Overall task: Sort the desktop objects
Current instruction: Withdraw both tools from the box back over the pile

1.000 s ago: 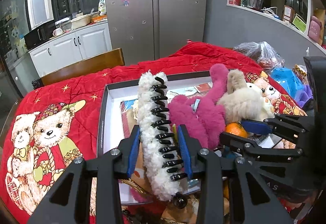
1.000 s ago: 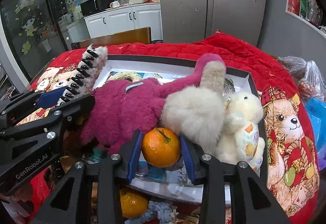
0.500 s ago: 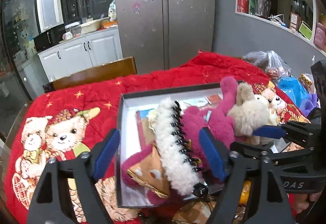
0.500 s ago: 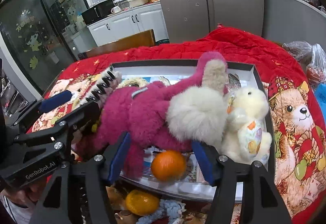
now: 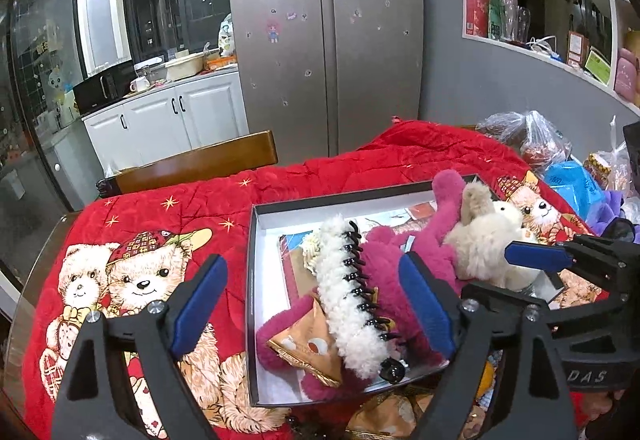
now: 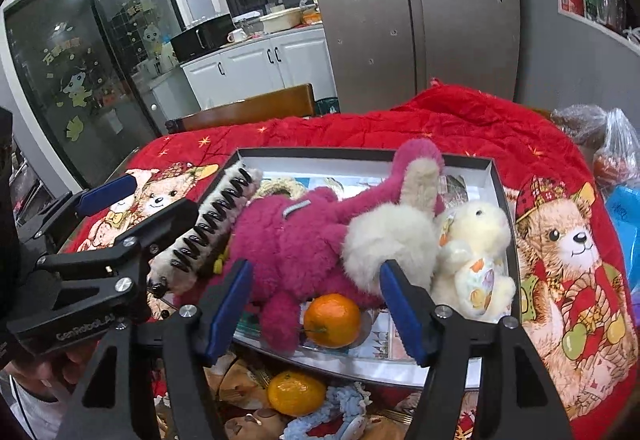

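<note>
Both the left gripper (image 5: 312, 304) and right gripper (image 6: 316, 312) are opening with nothing held. The hair clip (image 5: 352, 300) and orange (image 6: 332, 319) lie in the box (image 5: 251, 280); the orange could be rolled out if nudged.

Black plastic left gripper (image 6: 132, 208), side of body: white lettering "GenRobot.AI". Black plastic right gripper (image 5: 532, 260), side of body: partial lettering "DAS".
</note>
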The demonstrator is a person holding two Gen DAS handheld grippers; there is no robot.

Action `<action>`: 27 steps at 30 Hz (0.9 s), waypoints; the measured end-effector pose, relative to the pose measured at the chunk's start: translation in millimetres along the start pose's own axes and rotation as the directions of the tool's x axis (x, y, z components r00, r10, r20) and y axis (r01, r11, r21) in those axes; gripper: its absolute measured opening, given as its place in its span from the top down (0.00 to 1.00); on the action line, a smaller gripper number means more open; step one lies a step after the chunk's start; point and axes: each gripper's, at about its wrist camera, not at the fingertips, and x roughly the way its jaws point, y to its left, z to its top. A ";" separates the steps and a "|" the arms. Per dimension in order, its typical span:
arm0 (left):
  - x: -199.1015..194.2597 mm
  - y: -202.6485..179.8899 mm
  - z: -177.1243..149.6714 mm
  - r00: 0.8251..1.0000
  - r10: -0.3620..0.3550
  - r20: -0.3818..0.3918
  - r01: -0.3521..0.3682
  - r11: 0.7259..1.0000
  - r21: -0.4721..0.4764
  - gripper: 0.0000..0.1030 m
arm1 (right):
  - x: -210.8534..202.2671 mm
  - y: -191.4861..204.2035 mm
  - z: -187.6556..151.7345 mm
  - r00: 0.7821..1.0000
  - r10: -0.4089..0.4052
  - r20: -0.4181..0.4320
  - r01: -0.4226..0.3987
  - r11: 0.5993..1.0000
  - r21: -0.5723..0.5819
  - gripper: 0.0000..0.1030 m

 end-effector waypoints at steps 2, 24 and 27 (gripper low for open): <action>-5.7 1.2 2.2 1.000 -0.008 0.004 0.008 1.000 -0.008 0.14 | -4.9 3.7 -0.1 1.000 -0.008 0.009 0.009 1.000 -0.017 0.34; -198.9 -14.7 -67.6 0.996 -0.053 0.076 0.053 0.999 0.006 0.04 | -183.6 46.8 -46.6 0.974 -0.032 0.224 0.038 0.999 -0.021 0.24; -211.1 -20.7 -94.2 0.997 -0.052 0.055 0.051 0.998 0.024 0.04 | -195.4 45.9 -61.7 0.973 -0.028 0.227 0.024 0.999 0.023 0.24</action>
